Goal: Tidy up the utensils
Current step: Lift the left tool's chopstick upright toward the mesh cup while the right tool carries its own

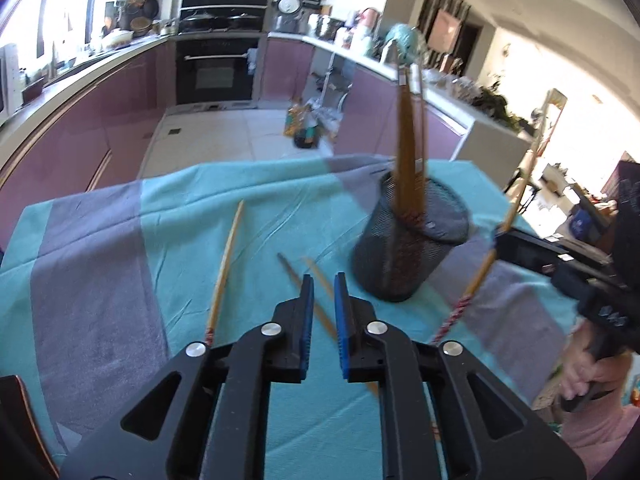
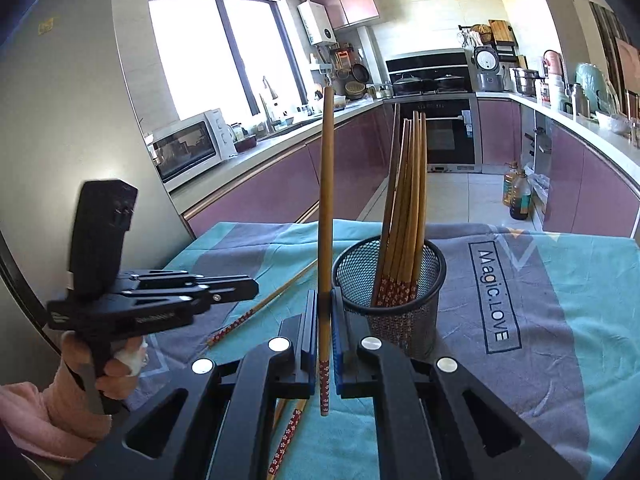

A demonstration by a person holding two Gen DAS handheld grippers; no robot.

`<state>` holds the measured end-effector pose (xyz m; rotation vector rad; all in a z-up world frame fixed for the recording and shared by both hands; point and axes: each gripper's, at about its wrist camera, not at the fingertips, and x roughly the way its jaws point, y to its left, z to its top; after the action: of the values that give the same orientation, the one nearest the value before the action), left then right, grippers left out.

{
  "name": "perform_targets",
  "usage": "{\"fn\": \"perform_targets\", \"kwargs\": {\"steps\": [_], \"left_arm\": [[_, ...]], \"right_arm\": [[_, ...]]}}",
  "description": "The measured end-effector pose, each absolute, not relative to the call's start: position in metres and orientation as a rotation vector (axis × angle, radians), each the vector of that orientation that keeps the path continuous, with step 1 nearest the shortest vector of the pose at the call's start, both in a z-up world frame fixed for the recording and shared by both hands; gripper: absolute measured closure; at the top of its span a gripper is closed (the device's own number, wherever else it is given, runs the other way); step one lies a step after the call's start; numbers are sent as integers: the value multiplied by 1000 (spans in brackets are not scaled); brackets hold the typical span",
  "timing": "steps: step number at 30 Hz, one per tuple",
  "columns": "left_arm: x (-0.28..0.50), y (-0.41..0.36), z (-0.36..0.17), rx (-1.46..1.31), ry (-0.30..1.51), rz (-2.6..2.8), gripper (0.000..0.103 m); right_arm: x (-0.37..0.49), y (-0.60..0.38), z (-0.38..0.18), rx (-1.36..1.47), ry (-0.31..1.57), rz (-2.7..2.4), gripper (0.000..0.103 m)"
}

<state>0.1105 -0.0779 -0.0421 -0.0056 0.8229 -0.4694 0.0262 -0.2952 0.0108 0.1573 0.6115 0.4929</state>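
My right hand-held gripper (image 2: 324, 300) clamps one upright wooden chopstick (image 2: 326, 208) beside the black mesh cup (image 2: 394, 304); next, lift it over the rim. My left hand-held gripper (image 1: 324, 284) hovers narrowly open, empty.

Each fisheye rides its own gripper, tilted down over the cloth-covered tabletop (image 1: 240, 208) toward the kitchen units — both close in, sharing the mesh holder (image 1: 408, 248) and oven (image 2: 440, 132).

We see a white microwave (image 2: 188, 148) on the counter (image 2: 280, 136) beneath the window (image 2: 224, 52), a black oven (image 1: 216, 68), and an oil bottle (image 2: 517, 192) on the floor (image 2: 472, 192).
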Motion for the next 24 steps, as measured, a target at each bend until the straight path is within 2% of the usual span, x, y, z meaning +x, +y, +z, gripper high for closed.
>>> {"fn": "perform_targets", "kwargs": {"steps": [4, 10, 19, 24], "left_arm": [[125, -67, -60, 23, 838, -379, 81], [152, -60, -73, 62, 850, -314, 76], [188, -81, -98, 170, 904, -287, 76], [202, -85, -112, 176, 960, -284, 87]], "right_arm": [[24, -295, 7, 158, 620, 491, 98], [25, -293, 4, 162, 631, 495, 98], [26, -296, 3, 164, 637, 490, 97], [27, -297, 2, 169, 638, 490, 97]]}}
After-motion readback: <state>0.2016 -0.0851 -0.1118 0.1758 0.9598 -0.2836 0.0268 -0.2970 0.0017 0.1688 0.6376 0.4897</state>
